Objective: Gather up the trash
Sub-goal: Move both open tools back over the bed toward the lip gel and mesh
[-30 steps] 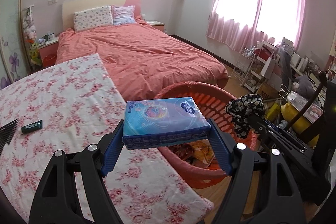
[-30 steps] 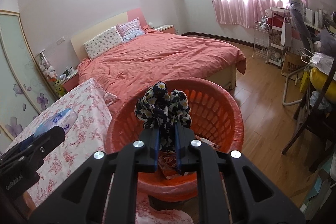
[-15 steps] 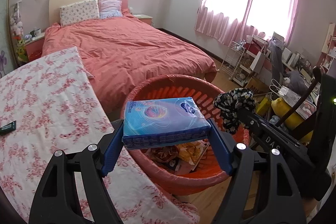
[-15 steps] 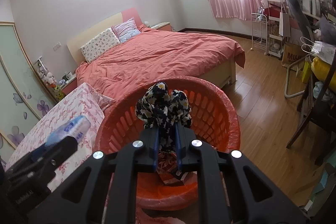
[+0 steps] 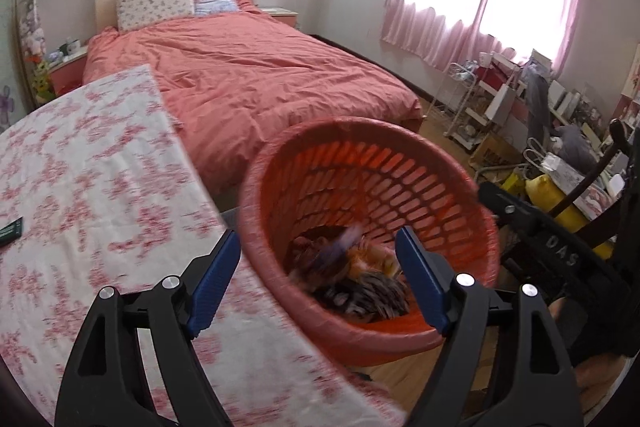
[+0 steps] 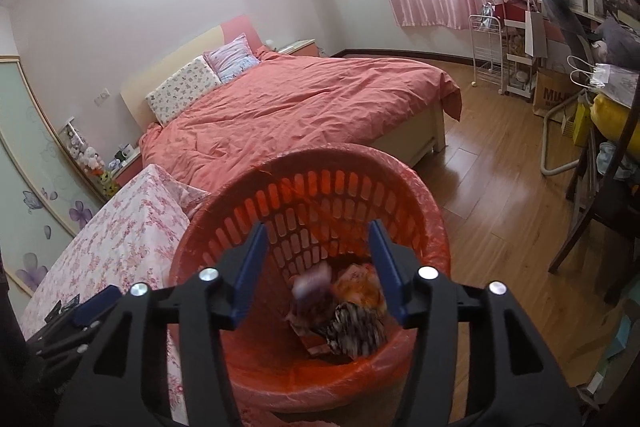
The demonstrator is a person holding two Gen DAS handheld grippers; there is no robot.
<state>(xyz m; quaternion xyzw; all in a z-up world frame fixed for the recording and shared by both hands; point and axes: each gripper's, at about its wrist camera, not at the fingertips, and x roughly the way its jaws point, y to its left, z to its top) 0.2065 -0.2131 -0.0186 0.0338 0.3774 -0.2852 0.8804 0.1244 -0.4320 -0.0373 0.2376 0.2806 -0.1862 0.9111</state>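
An orange slatted basket (image 5: 440, 155) (image 6: 424, 195) stands on the floor beside the table corner. My left gripper (image 5: 318, 279) hangs over its near rim, jaws opening, nothing between them. My right gripper (image 6: 318, 269) is over the basket too, jaws opening and empty. The black-and-white flowered cloth (image 6: 356, 327) (image 5: 372, 299) lies at the basket's bottom on orange wrappers. A blurred bluish pack (image 6: 312, 281) (image 5: 344, 239) is dropping inside the basket. The right gripper's body (image 5: 520, 215) shows at the right of the left wrist view.
A table with a pink flowered cloth (image 5: 100, 187) runs along the left, a dark green item (image 5: 10, 229) at its far edge. A bed with a salmon cover (image 5: 248, 75) lies behind the basket. A chair and cluttered shelves (image 6: 600, 187) fill the right side.
The left gripper let go of the blue pack and the right gripper let go of the flowered cloth. Both things went down into the basket, and both grippers sank a little closer to it.
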